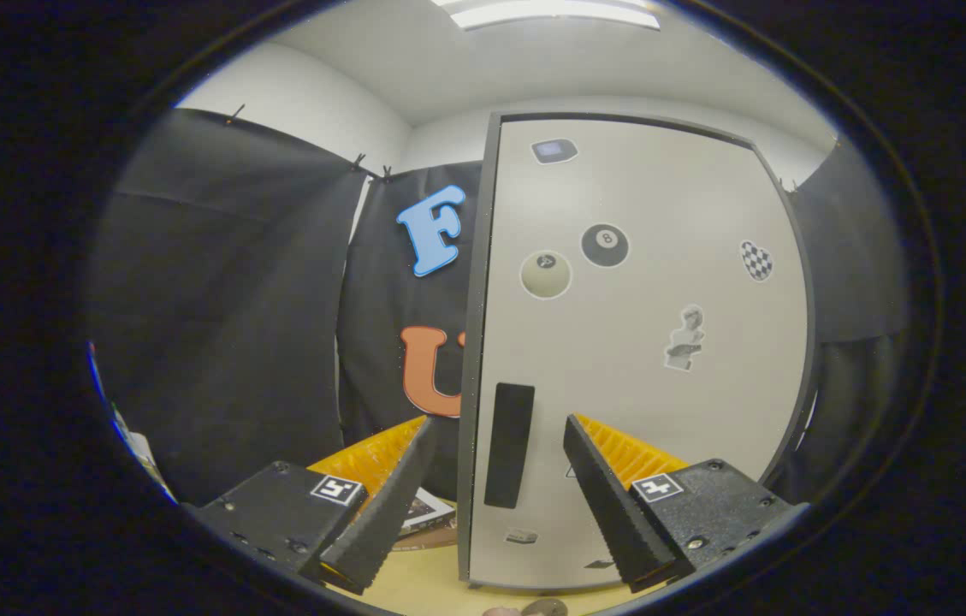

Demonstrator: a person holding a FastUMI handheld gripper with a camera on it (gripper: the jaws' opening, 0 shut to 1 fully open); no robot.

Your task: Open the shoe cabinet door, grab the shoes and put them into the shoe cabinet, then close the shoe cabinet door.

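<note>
Gripper (500,445) jaws wide apart, holding nothing. Black door handle (509,445) sits between the fingers, just beyond. Shoe cabinet door (645,376) fills centre-right, closed, stickered. Tan floor (423,586) bottom; ceiling light (551,12) top.

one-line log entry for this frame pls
phase: approach door | gripper: open, empty | handle: black, between the fingers, untouched | cabinet door: shut

cabinet door (637,342) ahead, handle (509,445) between tongs (500,423)
</note>
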